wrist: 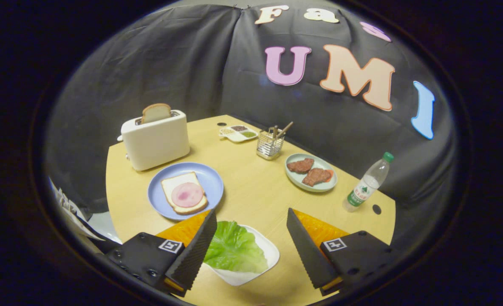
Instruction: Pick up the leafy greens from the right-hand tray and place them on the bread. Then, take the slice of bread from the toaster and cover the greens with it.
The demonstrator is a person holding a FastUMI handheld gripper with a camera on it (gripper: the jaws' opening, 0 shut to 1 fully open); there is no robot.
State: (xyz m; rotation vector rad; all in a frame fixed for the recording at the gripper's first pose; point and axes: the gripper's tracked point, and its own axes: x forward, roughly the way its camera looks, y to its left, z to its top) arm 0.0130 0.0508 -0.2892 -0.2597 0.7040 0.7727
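Note:
A green lettuce leaf (234,248) lies in a white tray (268,255) between my fingers, closer to the left one. My gripper (251,219) is open above it, holding nothing. Beyond the left finger a blue plate (211,180) carries a slice of bread (182,193) topped with a pink round of ham (187,194). Behind the plate stands a white toaster (156,140) with a second bread slice (156,112) sticking up from its slot.
A pale green plate (296,176) with two meat patties sits beyond the right finger. A clear water bottle (368,182) stands near the table's right edge. At the back are a wire utensil holder (270,144) and a divided condiment dish (238,133).

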